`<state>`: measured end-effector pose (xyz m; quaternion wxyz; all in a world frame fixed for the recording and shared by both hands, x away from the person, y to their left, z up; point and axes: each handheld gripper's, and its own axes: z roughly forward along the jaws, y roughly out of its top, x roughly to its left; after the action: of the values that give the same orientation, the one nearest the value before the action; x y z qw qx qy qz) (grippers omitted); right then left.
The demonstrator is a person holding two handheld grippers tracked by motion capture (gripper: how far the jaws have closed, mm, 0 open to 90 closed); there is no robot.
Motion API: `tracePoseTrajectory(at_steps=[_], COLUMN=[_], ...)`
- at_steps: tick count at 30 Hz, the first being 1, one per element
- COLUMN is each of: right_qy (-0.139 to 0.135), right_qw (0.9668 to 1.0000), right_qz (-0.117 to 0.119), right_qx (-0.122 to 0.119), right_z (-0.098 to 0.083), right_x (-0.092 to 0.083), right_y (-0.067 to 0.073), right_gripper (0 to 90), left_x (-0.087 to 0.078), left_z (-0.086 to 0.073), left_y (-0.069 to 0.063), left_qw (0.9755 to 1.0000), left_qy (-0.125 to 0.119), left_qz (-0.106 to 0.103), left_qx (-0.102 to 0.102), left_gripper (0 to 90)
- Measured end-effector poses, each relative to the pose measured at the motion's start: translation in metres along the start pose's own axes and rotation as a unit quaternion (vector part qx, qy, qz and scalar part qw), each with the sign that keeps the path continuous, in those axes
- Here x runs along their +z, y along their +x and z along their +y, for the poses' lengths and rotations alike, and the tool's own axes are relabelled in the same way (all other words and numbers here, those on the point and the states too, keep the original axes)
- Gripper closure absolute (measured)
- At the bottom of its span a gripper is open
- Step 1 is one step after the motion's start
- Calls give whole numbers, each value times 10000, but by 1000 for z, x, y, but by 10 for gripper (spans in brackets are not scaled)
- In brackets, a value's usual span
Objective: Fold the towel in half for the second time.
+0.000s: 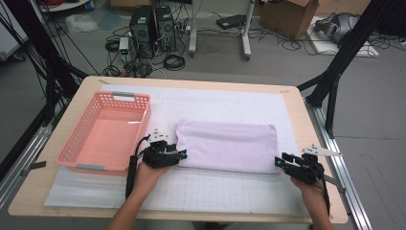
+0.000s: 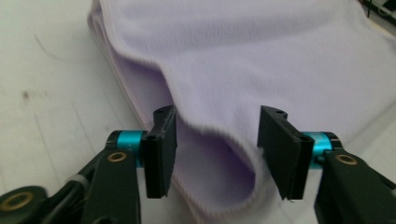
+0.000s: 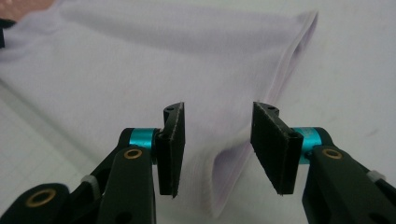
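A folded lilac towel point(image 1: 227, 143) lies flat on the white gridded mat point(image 1: 215, 189) in the middle of the table. My left gripper point(image 1: 182, 154) is at the towel's near left corner. In the left gripper view, that corner of the towel point(image 2: 243, 56) bulges up between the jaws of the left gripper point(image 2: 217, 149), which stand apart without pinching it. My right gripper point(image 1: 280, 162) is at the near right corner. In the right gripper view, the folded corner of the towel point(image 3: 140, 56) reaches in between the spread jaws of the right gripper point(image 3: 217, 144), untouched by the pads.
An empty pink plastic basket point(image 1: 79, 129) stands on the left of the table, just beyond my left hand. The mat covers most of the wooden tabletop point(image 1: 297, 120). Black frame legs rise at both sides, and computers and cables sit on the floor behind.
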<state>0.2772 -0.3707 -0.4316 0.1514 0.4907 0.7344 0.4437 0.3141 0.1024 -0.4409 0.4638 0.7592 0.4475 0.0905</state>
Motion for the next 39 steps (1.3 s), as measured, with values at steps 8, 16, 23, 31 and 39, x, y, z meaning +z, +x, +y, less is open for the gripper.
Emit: tracePoseTrajectory(at_steps=[8, 16, 23, 31, 39], right_qy=[434, 510, 387, -286, -149], right_qw=[9989, 9985, 9990, 9988, 9972], right_qz=[-76, 123, 58, -379, -705], right_qx=[185, 125, 209, -117, -216], right_z=[-17, -20, -21, 8, 41], right_x=[5, -11, -14, -8, 38], right_y=[4, 5, 4, -3, -18], right_gripper=[813, 847, 615, 579, 565], left_x=[-7, -24, -24, -3, 33], left_z=[-17, -32, -27, 13, 51], left_y=[3, -2, -2, 8, 32], left_qw=[9998, 9996, 9999, 9982, 9956], left_qy=[31, 126, -13, -537, -603], left_qz=[-37, -165, -15, 275, 630], left_qx=[-213, -177, -106, 5, -337], left_gripper=[845, 871, 628, 454, 466])
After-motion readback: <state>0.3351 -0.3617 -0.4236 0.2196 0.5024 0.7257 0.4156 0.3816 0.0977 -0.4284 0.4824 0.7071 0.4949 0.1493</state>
